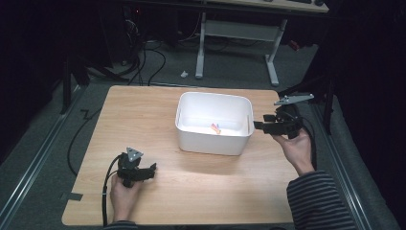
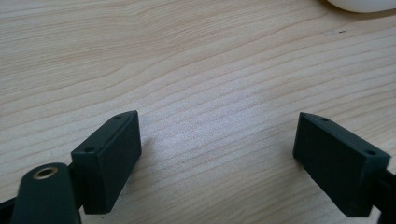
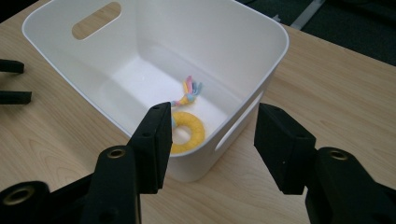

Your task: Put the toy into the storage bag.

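A white plastic bin with handle slots stands at the middle right of the wooden table. Inside it lies a yellow ring toy with pastel ribbons, seen in the high view as a small coloured spot. My right gripper hovers just right of the bin, pointing at its near corner. Its jaws stand open with nothing between them. My left gripper rests low at the table's front left, open over bare wood. It also appears far off in the right gripper view.
The bin's bottom edge peeks in at the top right of the left gripper view. Beyond the table stand a white desk frame and floor cables. Metal rails run along both sides of the table.
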Available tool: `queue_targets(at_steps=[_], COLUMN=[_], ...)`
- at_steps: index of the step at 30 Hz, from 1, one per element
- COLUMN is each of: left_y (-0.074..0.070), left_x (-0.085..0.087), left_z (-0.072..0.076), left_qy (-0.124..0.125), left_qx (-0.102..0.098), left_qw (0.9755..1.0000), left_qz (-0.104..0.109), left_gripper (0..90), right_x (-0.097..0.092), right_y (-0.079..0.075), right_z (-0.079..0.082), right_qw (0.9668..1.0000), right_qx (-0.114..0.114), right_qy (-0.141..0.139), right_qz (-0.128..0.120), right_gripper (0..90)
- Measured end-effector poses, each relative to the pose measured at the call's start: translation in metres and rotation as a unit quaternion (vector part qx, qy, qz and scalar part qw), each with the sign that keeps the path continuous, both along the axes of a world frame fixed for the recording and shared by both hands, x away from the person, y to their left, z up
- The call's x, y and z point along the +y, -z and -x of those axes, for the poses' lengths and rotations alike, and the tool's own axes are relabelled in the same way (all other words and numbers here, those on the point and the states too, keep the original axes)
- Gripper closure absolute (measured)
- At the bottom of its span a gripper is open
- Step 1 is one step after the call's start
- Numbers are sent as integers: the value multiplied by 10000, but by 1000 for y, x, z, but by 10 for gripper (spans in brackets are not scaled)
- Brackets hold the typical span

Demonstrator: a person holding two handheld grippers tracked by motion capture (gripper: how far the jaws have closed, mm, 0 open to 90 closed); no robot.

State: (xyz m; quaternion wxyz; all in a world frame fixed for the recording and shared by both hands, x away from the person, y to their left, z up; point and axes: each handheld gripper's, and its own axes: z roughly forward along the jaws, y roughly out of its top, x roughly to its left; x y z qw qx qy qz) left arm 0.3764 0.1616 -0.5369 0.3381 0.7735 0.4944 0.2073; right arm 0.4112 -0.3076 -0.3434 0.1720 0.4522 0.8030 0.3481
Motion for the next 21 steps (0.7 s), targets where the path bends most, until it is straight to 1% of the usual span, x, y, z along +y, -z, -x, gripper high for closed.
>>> queue_targets(at_steps=[4, 8, 10, 11, 12, 14, 17, 18, 19, 21], left_y=[0, 0, 0, 0, 0, 0, 0, 0, 0, 0], left_x=[0, 0, 0, 0, 0, 0, 0, 0, 0, 0], left_z=[0, 0, 0, 0, 0, 0, 0, 0, 0, 0], left_qy=[1, 0, 0, 1, 1, 1, 0, 1, 0, 1], left_qx=[0, 0, -1, 0, 0, 0, -1, 0, -1, -1], left_qw=[10000, 10000, 10000, 10000, 10000, 10000, 10000, 10000, 10000, 10000], left_qz=[-2, 0, -1, -1, -1, -1, 0, 0, 0, 0], left_gripper=[156, 156, 156, 156, 156, 156, 156, 156, 156, 156], right_x=[-9, -17, -21, -23, -24, -28, -31, -32, -33, -35], right_y=[3, 6, 8, 10, 11, 14, 17, 17, 18, 19], right_z=[6, 14, 18, 20, 22, 26, 32, 34, 37, 41], right_qw=[10000, 9999, 9998, 9998, 9997, 9996, 9996, 9996, 9995, 9994], right_qx=[10, -27, 11, 18, -18, -6, -2, -34, -75, -85], right_qy=[72, 100, 129, 160, 167, 193, 255, 252, 246, 249], right_qz=[-29, -127, -160, -128, -161, -191, -127, -113, -164, -204], right_gripper=[469, 465, 460, 459, 461, 460, 453, 454, 456, 455])
